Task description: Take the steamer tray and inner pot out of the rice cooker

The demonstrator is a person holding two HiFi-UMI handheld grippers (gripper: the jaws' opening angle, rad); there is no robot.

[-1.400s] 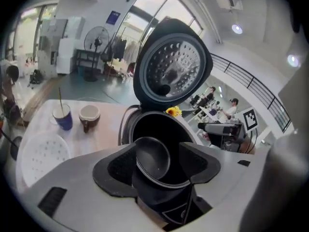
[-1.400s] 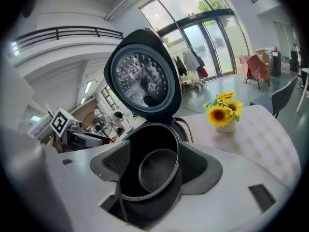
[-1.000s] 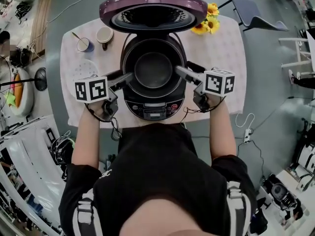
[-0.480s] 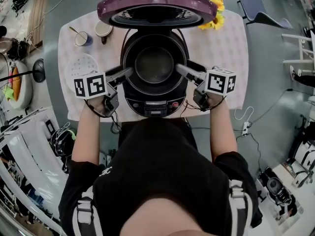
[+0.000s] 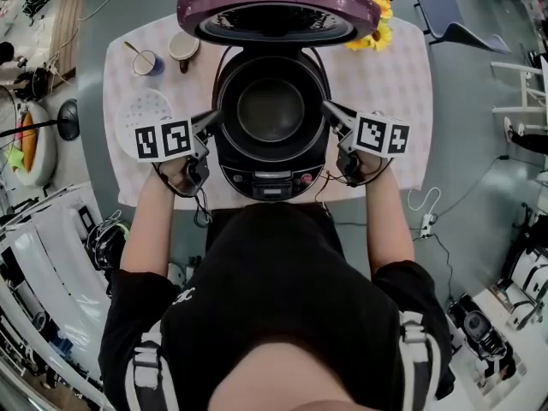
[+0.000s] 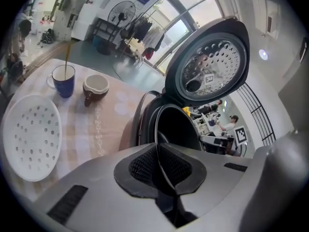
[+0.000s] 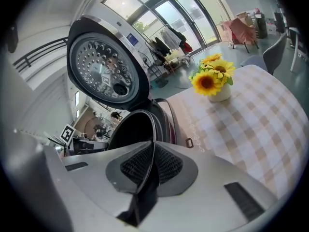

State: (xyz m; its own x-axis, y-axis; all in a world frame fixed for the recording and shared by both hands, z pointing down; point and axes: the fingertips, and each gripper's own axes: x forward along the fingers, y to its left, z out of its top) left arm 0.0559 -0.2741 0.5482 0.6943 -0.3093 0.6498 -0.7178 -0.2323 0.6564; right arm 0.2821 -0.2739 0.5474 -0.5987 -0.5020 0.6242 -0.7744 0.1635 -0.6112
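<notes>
Closing left gripper (image 5: 212,121) and right gripper (image 5: 329,110), pinching opposite rim sides of dark round metal inner pot (image 5: 271,110) in open purple rice cooker (image 5: 271,183) by table (image 5: 385,75) front edge.

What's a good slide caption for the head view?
Left gripper and right gripper closing on the rim of the inner pot; steamer tray already out.
</notes>
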